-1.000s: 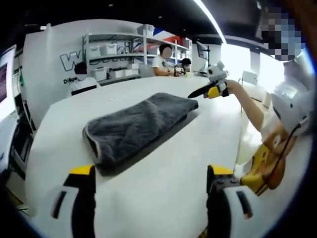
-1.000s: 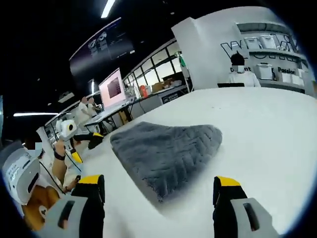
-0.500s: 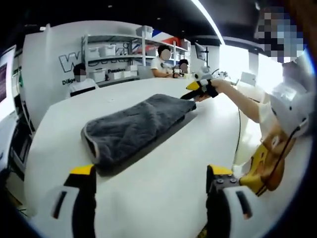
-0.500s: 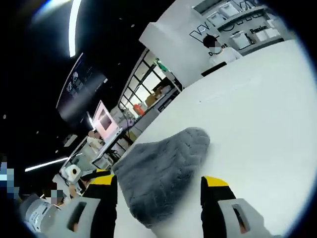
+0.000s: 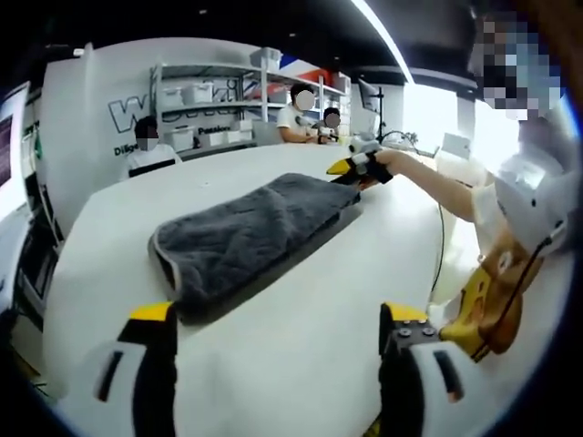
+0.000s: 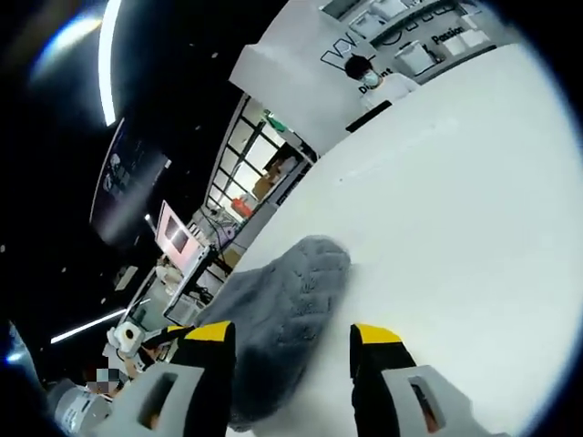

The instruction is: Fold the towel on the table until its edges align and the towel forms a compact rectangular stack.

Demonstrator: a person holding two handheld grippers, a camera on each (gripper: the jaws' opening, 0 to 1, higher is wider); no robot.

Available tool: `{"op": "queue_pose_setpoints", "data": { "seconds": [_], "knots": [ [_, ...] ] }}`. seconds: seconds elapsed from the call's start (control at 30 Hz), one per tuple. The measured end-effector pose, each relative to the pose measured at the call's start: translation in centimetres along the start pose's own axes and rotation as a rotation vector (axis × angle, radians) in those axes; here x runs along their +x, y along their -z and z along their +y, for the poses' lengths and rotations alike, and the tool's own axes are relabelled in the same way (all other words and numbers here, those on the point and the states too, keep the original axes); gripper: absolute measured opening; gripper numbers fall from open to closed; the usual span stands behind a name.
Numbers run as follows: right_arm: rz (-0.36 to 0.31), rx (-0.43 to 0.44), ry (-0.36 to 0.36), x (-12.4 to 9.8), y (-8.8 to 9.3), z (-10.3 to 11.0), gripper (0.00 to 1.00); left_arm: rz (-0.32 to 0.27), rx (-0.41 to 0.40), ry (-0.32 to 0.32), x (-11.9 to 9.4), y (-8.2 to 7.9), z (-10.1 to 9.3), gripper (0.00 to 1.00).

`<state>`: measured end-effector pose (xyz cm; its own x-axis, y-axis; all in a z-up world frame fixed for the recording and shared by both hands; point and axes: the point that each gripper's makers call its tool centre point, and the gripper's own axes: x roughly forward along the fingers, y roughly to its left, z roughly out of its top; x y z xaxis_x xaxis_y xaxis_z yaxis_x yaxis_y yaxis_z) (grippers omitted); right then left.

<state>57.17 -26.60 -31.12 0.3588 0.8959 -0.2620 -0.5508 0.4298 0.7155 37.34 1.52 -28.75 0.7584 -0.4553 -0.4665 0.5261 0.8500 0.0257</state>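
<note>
Desk (image 5: 301, 364): big, white, holding the towel.
Towel (image 5: 246, 232): gray, fluffy, folded long, lying flat near the middle of the desk.
Left gripper (image 5: 273, 364): low over the desk, a bit apart from the towel's near end, fingers wide open, holding nothing.
Right gripper (image 6: 287, 364): at the towel's far end, open fingers on both sides of its edge.

Your light comes from ceiling strip lights (image 5: 383, 36), with strong window glare on the right of the left gripper view. The white counter (image 6: 474, 200) reads bright and washed out. Fisheye bending curves the edges, and your right gripper view is tilted and slightly soft.
</note>
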Motion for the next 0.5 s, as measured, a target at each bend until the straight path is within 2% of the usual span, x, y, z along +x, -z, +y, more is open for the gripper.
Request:
{"op": "queue_pose_setpoints", "data": {
  "seconds": [0.3, 0.5],
  "knots": [
    [0.019, 0.046, -0.03, 1.6, 0.2, -0.3, 0.27, 0.001, -0.005, 0.002, 0.1, 0.1, 0.1, 0.96],
    [0.046, 0.033, -0.043, 2.2, 0.7, -0.2, 0.13, 0.002, -0.007, 0.005, 0.2, 0.2, 0.1, 0.96]
  ]
}}
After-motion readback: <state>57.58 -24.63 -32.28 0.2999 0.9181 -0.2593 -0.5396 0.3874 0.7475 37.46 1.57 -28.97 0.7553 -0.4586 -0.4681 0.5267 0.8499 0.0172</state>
